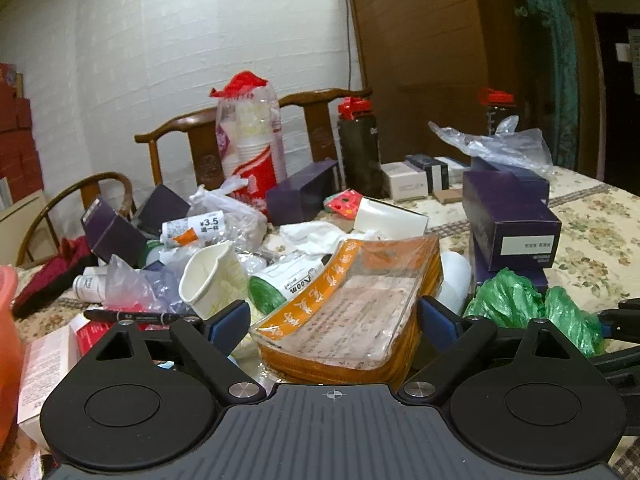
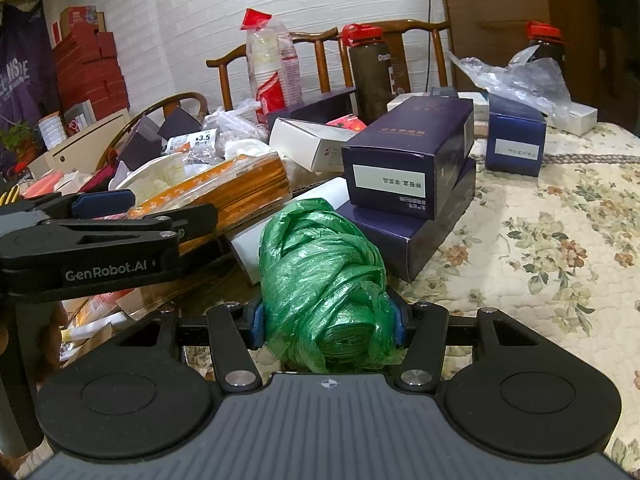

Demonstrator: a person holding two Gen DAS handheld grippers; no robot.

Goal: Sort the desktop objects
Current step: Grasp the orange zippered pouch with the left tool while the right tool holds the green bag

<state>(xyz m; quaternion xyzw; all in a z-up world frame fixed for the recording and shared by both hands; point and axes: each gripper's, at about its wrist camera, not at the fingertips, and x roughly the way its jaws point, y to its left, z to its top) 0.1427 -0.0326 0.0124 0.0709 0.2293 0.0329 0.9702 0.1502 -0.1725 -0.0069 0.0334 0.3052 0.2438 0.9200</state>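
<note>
My left gripper (image 1: 334,320) is open, its blue pads on either side of an orange stack of paper (image 1: 352,312) wrapped in clear plastic; I cannot tell whether they touch it. The stack also shows in the right wrist view (image 2: 240,188), with the left gripper (image 2: 120,216) around it. My right gripper (image 2: 328,326) is shut on a green plastic bag roll (image 2: 324,280), held just above the floral tablecloth (image 2: 540,240). The roll shows at the right of the left wrist view (image 1: 520,304).
Stacked dark purple boxes (image 2: 412,168) stand right behind the green roll. A paper cup (image 1: 212,276), a black marker (image 1: 136,316), bottles and plastic bags clutter the left. A sleeve of cups (image 1: 250,140), two dark bottles (image 1: 360,148) and wooden chairs (image 1: 180,136) stand at the back.
</note>
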